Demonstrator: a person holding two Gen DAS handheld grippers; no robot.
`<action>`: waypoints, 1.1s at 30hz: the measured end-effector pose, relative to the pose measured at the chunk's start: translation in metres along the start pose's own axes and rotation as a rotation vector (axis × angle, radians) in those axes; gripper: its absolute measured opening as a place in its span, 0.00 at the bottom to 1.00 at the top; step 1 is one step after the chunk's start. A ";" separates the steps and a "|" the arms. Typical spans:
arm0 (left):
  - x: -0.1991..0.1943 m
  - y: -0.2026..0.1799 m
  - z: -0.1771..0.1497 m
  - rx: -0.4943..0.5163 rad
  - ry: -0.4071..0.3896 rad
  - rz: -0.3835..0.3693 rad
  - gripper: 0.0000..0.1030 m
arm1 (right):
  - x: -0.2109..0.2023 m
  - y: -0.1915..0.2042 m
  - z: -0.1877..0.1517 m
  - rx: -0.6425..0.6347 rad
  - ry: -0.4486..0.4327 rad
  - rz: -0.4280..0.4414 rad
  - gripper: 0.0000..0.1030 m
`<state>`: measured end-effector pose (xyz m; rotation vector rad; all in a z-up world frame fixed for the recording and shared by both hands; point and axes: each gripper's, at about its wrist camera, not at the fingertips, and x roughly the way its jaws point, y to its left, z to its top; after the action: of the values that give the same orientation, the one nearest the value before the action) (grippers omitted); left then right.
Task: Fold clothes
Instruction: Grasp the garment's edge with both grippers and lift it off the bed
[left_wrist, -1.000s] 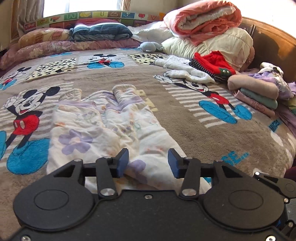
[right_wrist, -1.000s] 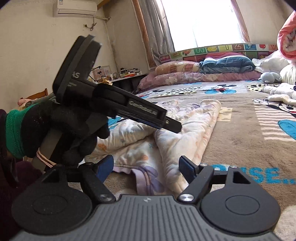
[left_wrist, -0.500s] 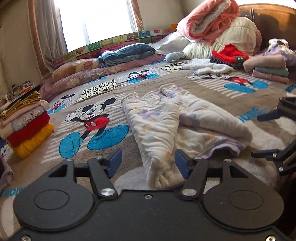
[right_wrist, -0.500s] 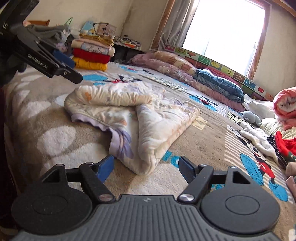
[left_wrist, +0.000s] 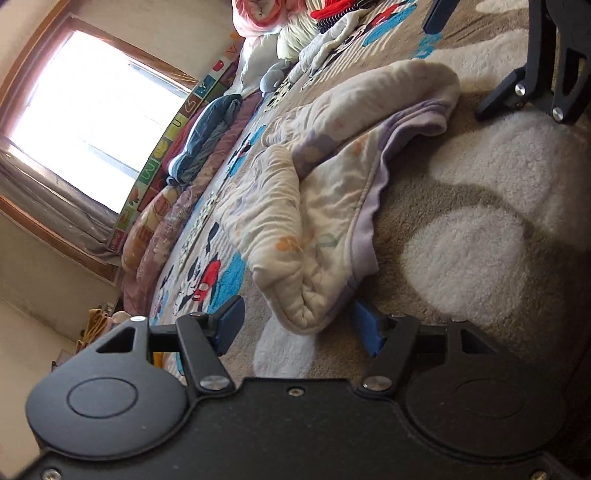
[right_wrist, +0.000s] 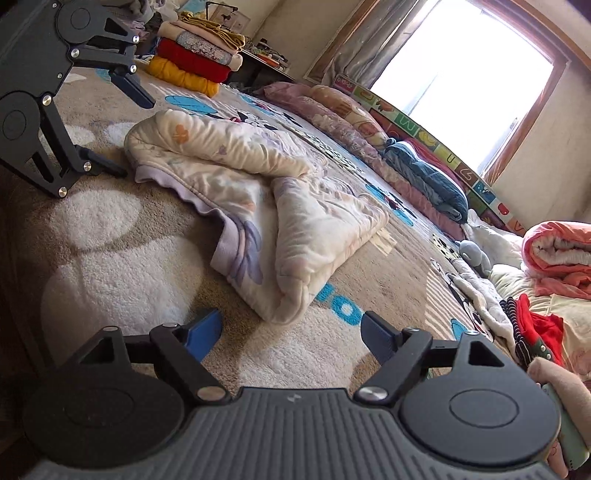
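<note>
A cream floral padded garment with lilac trim (left_wrist: 325, 206) lies half folded on the brown Mickey Mouse blanket (left_wrist: 480, 258). My left gripper (left_wrist: 299, 328) is open, its jaws straddling the garment's near folded corner low on the bed. My right gripper (right_wrist: 291, 332) is open just short of the garment's other near corner (right_wrist: 291, 295). The garment also shows in the right wrist view (right_wrist: 258, 192). Each gripper appears in the other's view: the right one at the left view's top right (left_wrist: 532, 62), the left one at the right view's top left (right_wrist: 55, 92).
A stack of folded clothes, red and yellow among them (right_wrist: 195, 55), sits at the bed's far left. Pillows and quilts (right_wrist: 417, 173) line the window side. A rolled pink quilt (right_wrist: 561, 254) and red clothes (right_wrist: 535, 325) lie at the right.
Both grippers have dropped low to the bed and closed in on the garment's near corners. The left view has tilted sideways. The garment has not moved.
</note>
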<state>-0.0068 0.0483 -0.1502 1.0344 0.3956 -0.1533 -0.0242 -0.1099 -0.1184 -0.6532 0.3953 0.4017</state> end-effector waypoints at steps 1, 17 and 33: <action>0.002 0.001 -0.002 -0.009 -0.009 0.008 0.63 | 0.002 0.001 0.000 -0.003 -0.006 -0.004 0.79; 0.013 0.007 0.000 -0.138 -0.066 0.003 0.24 | 0.015 0.002 0.006 0.009 -0.077 0.040 0.28; -0.077 0.055 0.010 -0.269 -0.171 -0.211 0.17 | -0.080 -0.032 0.014 0.047 -0.192 0.124 0.20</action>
<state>-0.0580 0.0630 -0.0717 0.7071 0.3583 -0.3651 -0.0738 -0.1422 -0.0545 -0.5409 0.2623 0.5665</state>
